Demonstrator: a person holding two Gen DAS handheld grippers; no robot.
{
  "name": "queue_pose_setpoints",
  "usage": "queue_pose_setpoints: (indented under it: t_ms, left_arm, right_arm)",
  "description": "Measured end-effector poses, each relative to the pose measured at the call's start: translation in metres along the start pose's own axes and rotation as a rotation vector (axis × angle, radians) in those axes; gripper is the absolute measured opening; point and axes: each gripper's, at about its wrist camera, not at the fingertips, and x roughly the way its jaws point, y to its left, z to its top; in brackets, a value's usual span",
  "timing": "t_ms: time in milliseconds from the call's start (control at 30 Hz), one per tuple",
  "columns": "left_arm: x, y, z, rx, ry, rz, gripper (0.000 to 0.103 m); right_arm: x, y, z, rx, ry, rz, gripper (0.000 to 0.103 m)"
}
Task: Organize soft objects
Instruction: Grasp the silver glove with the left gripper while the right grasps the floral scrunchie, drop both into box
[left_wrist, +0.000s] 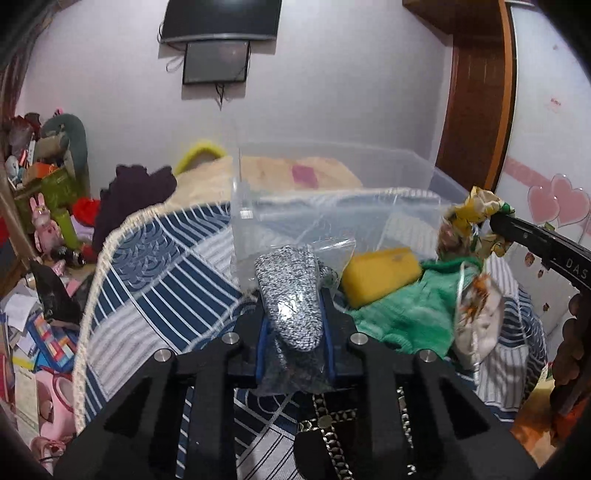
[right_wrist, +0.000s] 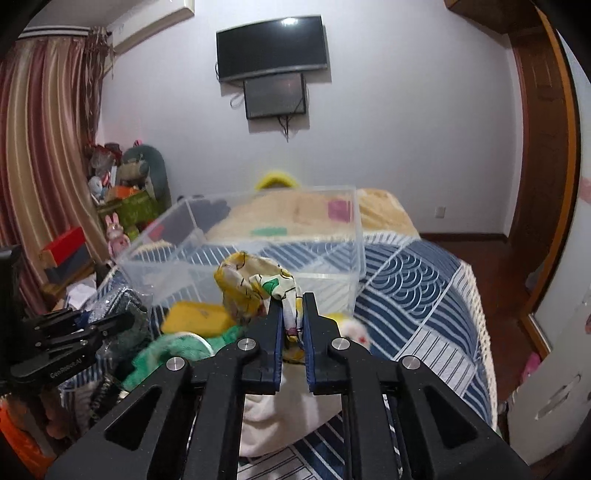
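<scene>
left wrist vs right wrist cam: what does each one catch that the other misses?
Only the left wrist view shows the grey knit item in a clear bag clamped in the left gripper, plus pink heart decals on the right wall.

Only the right wrist view shows the striped curtain and the right gripper up close, shut on the patterned cloth.

Both show the clear bin, yellow sponge, green towel and wall TV.
</scene>
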Motion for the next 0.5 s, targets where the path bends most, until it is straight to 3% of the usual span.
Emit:
queue_pose_setpoints:
  t_ms: [300, 500]
  left_arm:
    - [-0.029, 0.006, 0.033, 0.0, -0.102, -0.012, 0.023]
    - [-0.027, 0.009, 0.059, -0.008, -0.155, -0.031, 0.023]
  right_arm:
    - [-0.016, 0.004, 0.024, -0.002, -0.086, 0.022, 0.009]
    - [-0.013, 0.0, 0.04, -0.005, -0.128, -0.01, 0.009]
